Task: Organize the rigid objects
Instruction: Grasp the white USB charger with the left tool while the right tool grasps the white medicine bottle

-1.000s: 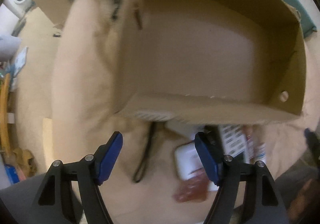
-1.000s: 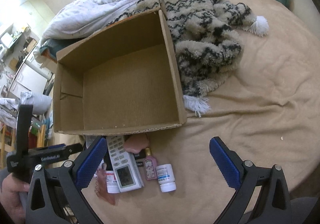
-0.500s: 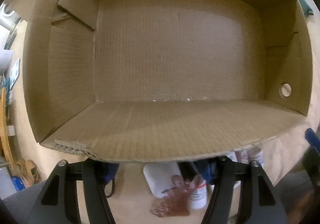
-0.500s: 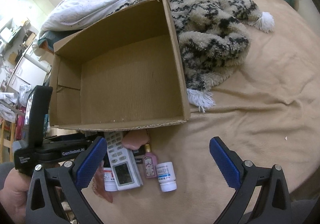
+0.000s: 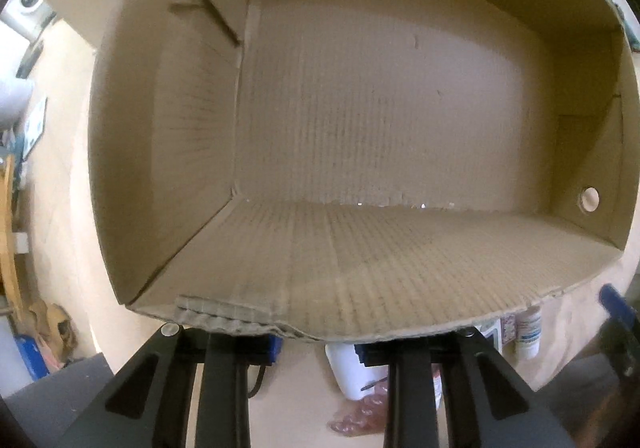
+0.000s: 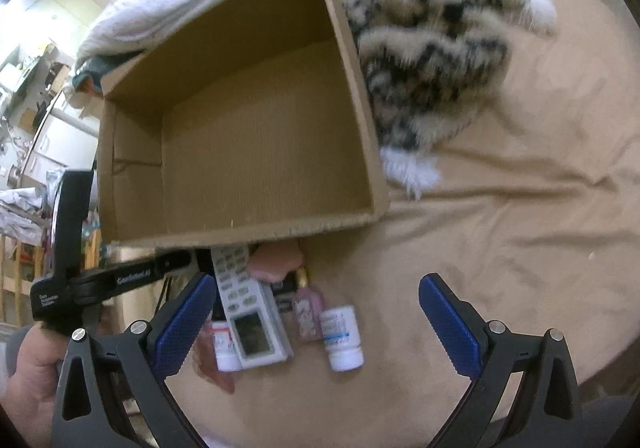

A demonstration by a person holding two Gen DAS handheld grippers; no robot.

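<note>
Cardboard box (image 5: 380, 128), near wall between closing left tongs (image 5: 316, 348); right tongs (image 6: 316, 312) released above bottles (image 6: 342, 332).

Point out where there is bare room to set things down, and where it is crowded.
Free: the whole floor of the brown cardboard box, and the tan bedsheet right of it, below the patterned fuzzy blanket. Crowded: the strip at the box's near wall, where the white remote control, pink bottle and white pill bottle cluster.
</note>
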